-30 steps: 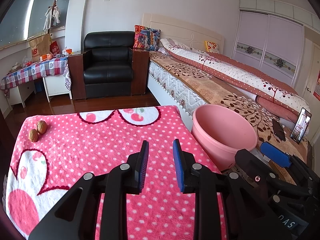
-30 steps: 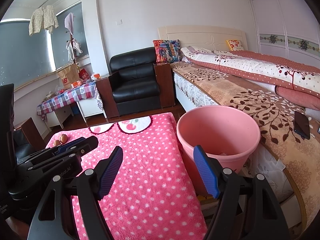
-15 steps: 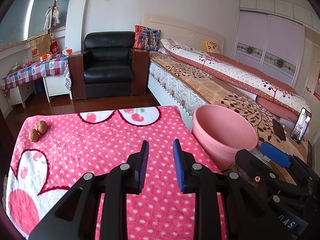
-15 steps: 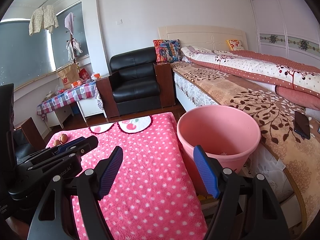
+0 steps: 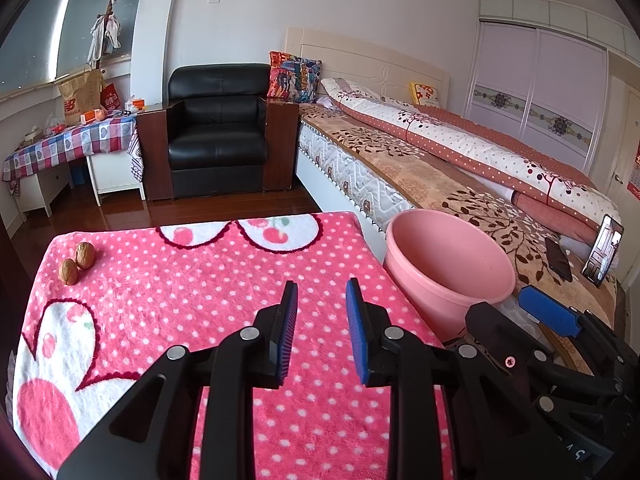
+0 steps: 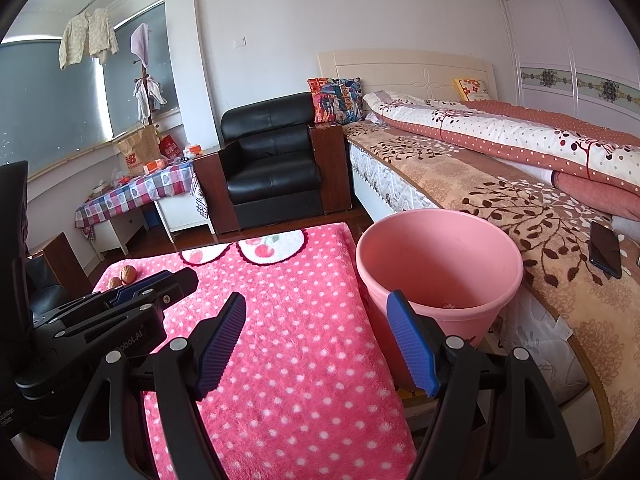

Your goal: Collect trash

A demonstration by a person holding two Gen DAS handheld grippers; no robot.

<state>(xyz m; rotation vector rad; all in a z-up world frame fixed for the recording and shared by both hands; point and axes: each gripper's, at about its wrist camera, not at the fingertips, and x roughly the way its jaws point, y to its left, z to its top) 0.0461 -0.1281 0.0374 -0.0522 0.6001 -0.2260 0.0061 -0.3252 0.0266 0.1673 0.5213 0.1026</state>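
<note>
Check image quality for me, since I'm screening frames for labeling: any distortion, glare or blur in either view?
Left wrist view: strong fisheye bending with dark corners; the walnuts are sharp, and daylight glares off the wooden floor. Right wrist view: the same curvature; the pink bucket is evenly lit and the right hand-held gripper is crisp, no motion blur.

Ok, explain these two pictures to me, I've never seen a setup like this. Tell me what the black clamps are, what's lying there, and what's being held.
These are two hand-held clamps, each with a camera looking along its fingers. One picture comes from the left gripper, the other from the right gripper; each also shows the other at its edge. Both are open and hold nothing. Below them is a pink dotted blanket with two walnuts at its far left corner. Beside it, against the bed, stands a pink bucket with some scraps at the bottom.
</note>
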